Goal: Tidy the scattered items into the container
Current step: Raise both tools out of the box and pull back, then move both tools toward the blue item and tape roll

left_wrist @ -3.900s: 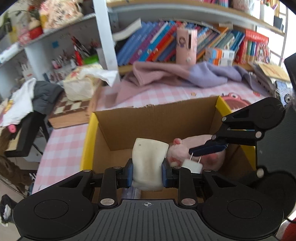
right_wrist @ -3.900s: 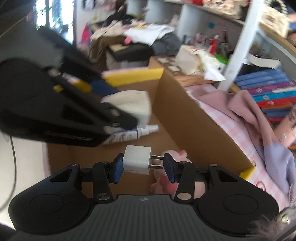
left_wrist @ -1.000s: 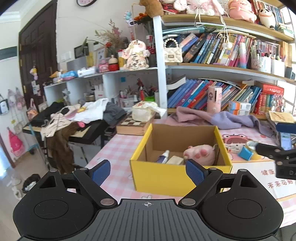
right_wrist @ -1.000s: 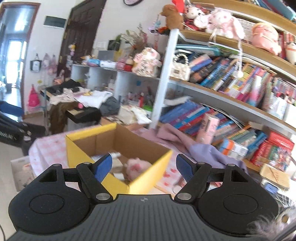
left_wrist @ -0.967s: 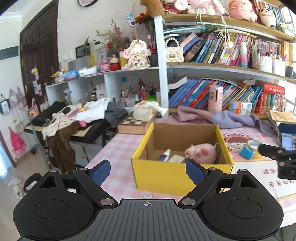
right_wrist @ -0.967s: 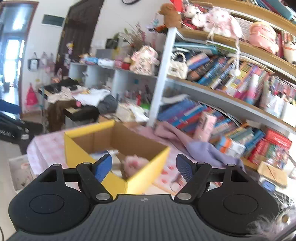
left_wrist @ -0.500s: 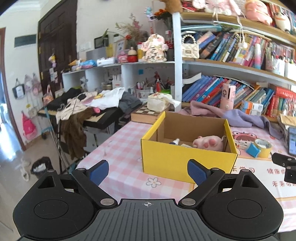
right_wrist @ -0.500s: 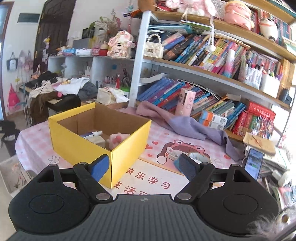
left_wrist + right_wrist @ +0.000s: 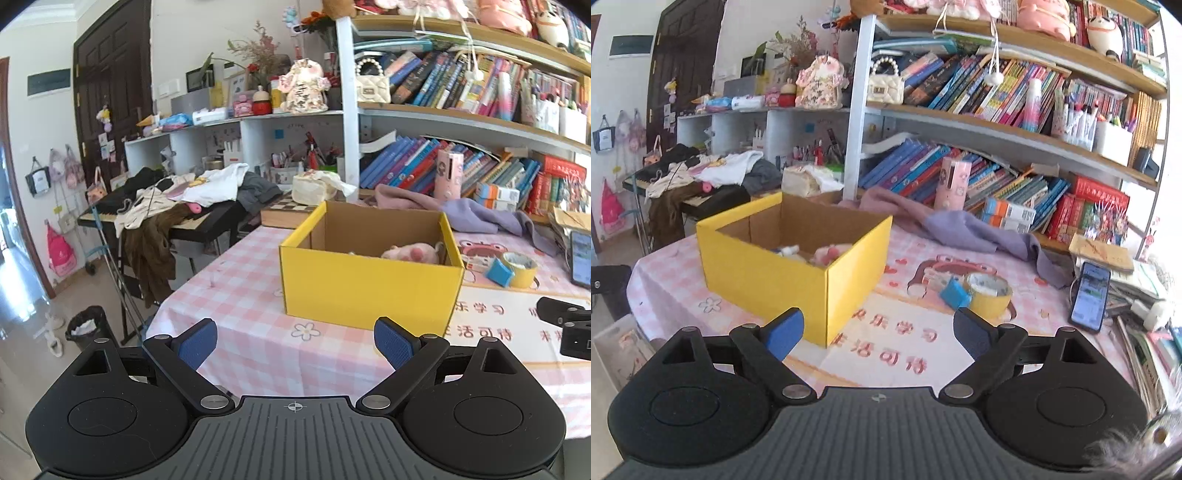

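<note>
- Sitting on the checked tablecloth [image 9: 240, 295], a square yellow cardboard box [image 9: 369, 288] holds a soft pink plush toy [image 9: 410, 253].
- Left gripper [image 9: 295, 341] and right gripper [image 9: 877, 334]: blue-padded jaws spread wide, empty.

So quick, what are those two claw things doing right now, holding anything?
Left gripper: open, holding nothing.
Right gripper: open, holding nothing.

A lived-in home room, probably a child's study: crammed bookshelves [image 9: 979, 92], plush toys [image 9: 1045, 14], clothes heaped on a keyboard [image 9: 177, 206].
</note>
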Tool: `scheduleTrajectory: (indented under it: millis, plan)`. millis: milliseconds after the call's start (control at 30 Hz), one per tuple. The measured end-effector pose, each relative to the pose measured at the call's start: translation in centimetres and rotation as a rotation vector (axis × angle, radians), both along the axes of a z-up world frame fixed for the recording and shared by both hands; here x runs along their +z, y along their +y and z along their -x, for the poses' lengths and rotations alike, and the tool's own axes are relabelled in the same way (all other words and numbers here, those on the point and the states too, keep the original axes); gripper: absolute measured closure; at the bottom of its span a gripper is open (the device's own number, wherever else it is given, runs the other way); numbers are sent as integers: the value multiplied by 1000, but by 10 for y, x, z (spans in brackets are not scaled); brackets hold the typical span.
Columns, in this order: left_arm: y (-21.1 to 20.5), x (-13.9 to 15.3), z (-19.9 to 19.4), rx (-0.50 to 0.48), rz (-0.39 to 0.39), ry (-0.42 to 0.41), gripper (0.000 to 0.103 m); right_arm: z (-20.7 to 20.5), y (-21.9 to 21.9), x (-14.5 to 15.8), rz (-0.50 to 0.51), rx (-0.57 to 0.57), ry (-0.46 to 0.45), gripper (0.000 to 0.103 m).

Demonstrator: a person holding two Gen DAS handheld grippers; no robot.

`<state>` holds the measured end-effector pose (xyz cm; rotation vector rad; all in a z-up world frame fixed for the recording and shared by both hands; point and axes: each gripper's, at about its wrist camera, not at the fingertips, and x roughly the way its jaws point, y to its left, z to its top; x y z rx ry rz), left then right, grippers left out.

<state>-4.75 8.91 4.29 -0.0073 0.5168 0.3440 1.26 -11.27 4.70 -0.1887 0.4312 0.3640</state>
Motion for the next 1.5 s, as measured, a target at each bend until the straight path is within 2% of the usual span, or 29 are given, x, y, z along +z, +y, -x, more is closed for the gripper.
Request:
scheduleTrajectory:
  millis: [367,867,1500]
  plan:
    - [-29,-15,-7,-150,-32,69,9,11,-2,-14,71,41,74,13]
    - [-67,-28,-25,-315,-20,122,9,11,-38,-23,79,-86,123,12]
    - [-134,-33,-63,-564,-22,129,10,-6,-92,-26,90,-234,145,12]
